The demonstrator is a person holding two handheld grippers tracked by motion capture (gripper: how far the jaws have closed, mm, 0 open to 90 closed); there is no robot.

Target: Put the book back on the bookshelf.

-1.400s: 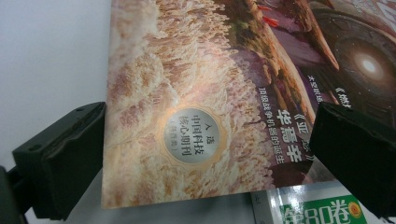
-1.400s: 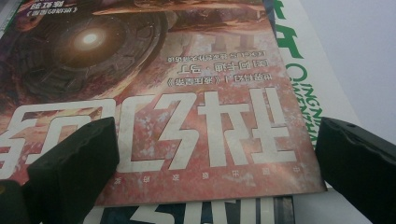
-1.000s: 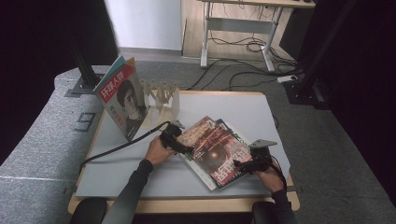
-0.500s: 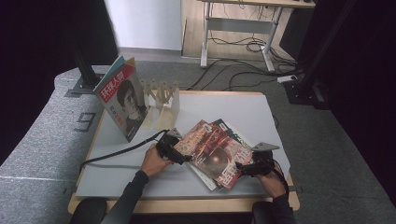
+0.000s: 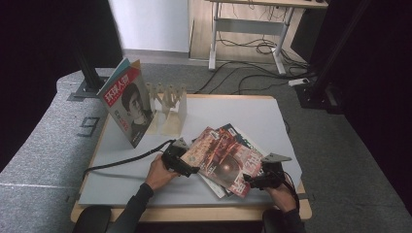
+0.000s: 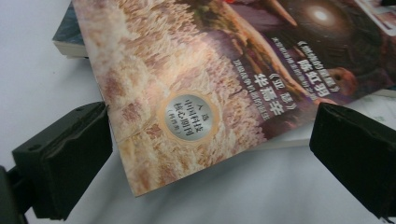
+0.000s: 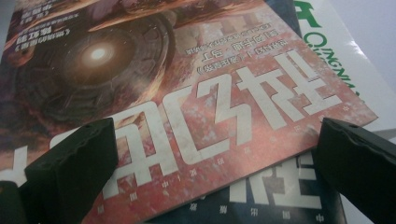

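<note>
Red-orange magazine (image 5: pixel 221 158) atop skewed stack, table front.

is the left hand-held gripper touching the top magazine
Cannot tell. In the left gripper view the left hand-held gripper stands open, jaws either side of the top magazine corner; contact is unclear.

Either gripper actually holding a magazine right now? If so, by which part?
Neither. The left gripper straddles the top magazine at one corner with jaws wide apart; the right gripper is open over its opposite edge.
</note>
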